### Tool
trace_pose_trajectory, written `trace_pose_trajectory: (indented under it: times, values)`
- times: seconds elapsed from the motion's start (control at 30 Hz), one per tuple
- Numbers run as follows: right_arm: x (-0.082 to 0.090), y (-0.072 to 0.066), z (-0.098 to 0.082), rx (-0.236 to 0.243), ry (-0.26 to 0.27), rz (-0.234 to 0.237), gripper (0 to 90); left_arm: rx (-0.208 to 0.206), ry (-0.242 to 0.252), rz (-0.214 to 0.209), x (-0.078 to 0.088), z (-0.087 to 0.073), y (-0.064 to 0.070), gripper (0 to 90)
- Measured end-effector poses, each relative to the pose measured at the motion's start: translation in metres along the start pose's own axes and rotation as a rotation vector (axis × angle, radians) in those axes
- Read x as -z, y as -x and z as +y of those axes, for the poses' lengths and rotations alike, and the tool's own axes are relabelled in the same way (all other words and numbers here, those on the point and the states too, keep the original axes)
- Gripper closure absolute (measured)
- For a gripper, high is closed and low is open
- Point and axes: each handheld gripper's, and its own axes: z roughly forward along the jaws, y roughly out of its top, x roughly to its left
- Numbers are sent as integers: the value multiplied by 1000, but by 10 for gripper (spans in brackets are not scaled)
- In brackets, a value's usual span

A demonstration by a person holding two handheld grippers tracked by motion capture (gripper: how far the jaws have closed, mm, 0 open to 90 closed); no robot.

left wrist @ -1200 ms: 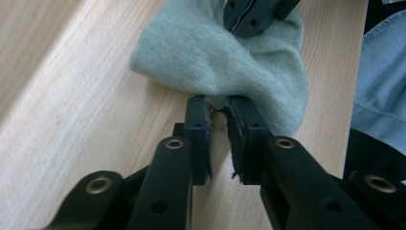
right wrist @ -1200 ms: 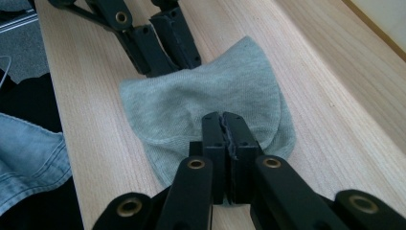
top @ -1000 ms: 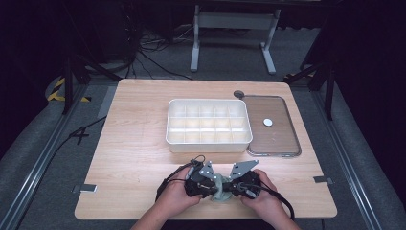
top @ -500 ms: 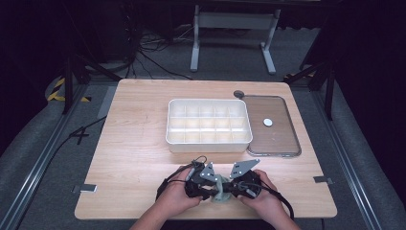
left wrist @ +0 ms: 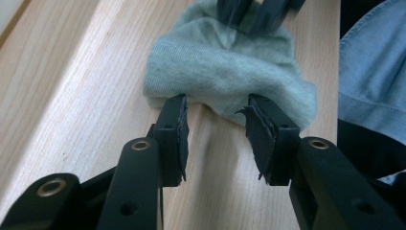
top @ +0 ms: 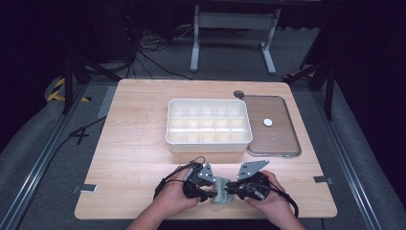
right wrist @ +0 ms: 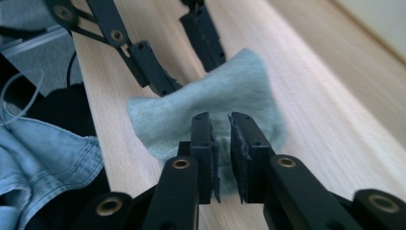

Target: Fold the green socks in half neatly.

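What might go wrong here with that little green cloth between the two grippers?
The left gripper, its jaws just opening, stands open at the cloth's edge, so that side is loose. The right gripper has been opening too, with only a small fold between its pads; the cloth may slip free or bunch up near the table edge.

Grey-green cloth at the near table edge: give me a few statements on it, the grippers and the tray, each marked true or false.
1. The cloth lies on the table between the two grippers. True.
2. The cloth sits inside the white divided tray. False: it lies on the wood, nearer the person than the tray.
3. The left gripper has its jaws spread, both pads at the cloth's near edge. True.
4. The right gripper stands wider open than the left. False: its jaws have only a narrow gap.
5. The flat lid covers the tray. False: it lies on the table beside it.
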Motion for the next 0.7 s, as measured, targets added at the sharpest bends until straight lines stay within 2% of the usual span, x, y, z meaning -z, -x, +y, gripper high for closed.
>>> trace_pose_trajectory:
  times: [0.07, 0.13, 0.17, 0.23, 0.33, 0.43, 0.57, 0.7]
  values:
    - [11, 4, -4, -19, 26, -9, 792, 0, 0, -1, 0, 0, 0, 602]
    - [20, 10, -9, -43, 24, -40, 812, 3, 1, -1, 0, 1, 1, 602]
    - [24, 15, -14, -70, 6, -64, 828, 0, 1, 0, 0, 1, 1, 603]
    - [22, 20, -22, -108, -37, -56, 857, 0, 2, 3, -1, 1, 1, 603]
    - [13, 15, -21, -78, -54, -23, 864, -3, 7, 4, 0, 2, 2, 603]
    - [0, 6, -12, -40, -59, -1, 867, -4, 6, 6, 0, 3, 3, 601]
    - [-11, -2, -6, -4, -65, 9, 870, -23, 14, 0, 0, 4, 4, 591]
    - [-15, -6, -2, 7, -67, 14, 870, -43, 27, -2, 0, 6, 6, 579]
